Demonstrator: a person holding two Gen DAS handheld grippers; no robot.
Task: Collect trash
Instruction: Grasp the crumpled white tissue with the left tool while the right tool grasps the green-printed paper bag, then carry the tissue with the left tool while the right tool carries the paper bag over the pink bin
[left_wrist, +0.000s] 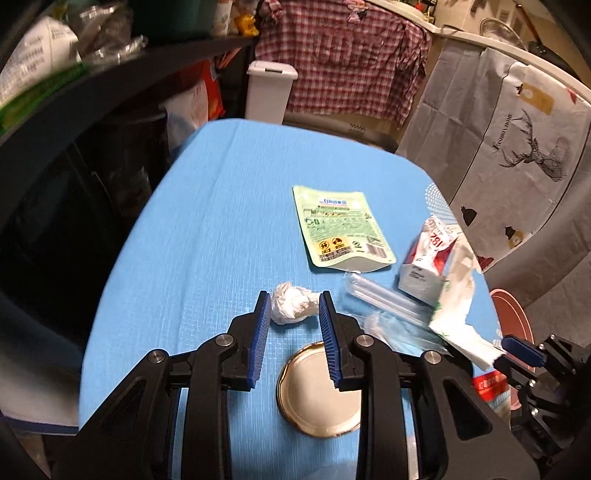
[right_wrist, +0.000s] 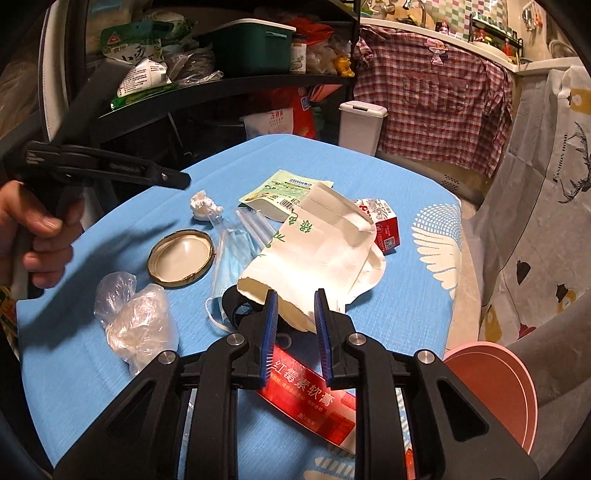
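Bare blue tablecloth lies open left of the tissue wad; trash crowds the right.

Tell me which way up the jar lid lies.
Upside down: the jar lid shows its pale inner face and raised gold rim, flat on the blue table.

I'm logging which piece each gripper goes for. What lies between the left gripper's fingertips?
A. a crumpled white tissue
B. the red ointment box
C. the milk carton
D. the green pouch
A: the crumpled white tissue lies between the fingertips of the left gripper.
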